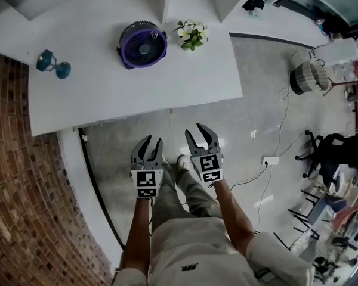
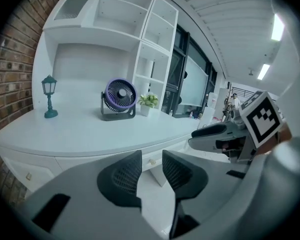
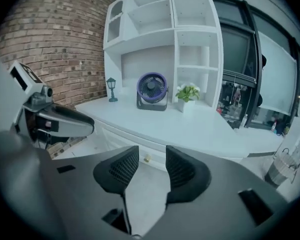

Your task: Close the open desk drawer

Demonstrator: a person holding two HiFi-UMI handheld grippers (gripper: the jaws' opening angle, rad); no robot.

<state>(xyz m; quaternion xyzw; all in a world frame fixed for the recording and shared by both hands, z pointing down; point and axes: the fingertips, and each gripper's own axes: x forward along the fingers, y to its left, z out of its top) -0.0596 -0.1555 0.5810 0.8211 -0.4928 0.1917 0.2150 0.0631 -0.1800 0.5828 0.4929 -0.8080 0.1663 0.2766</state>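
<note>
Apparently no drawer juts from the white desk in the head view. The knobbed drawer front, seen past the right gripper's jaws, lies flush under the desktop. The left gripper and right gripper hang well short of it, jaws slightly parted, holding nothing. Shoving a front that is already home would likely jolt the desk and could tip the lantern ornament or potted plant.

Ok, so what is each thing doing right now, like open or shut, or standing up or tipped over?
left tool: open, holding nothing.
right tool: open, holding nothing.
drawer: looks pushed in, hard to be sure.
fan: standing up; can't tell if spinning.
lantern: standing up.
plant: standing up.
</note>
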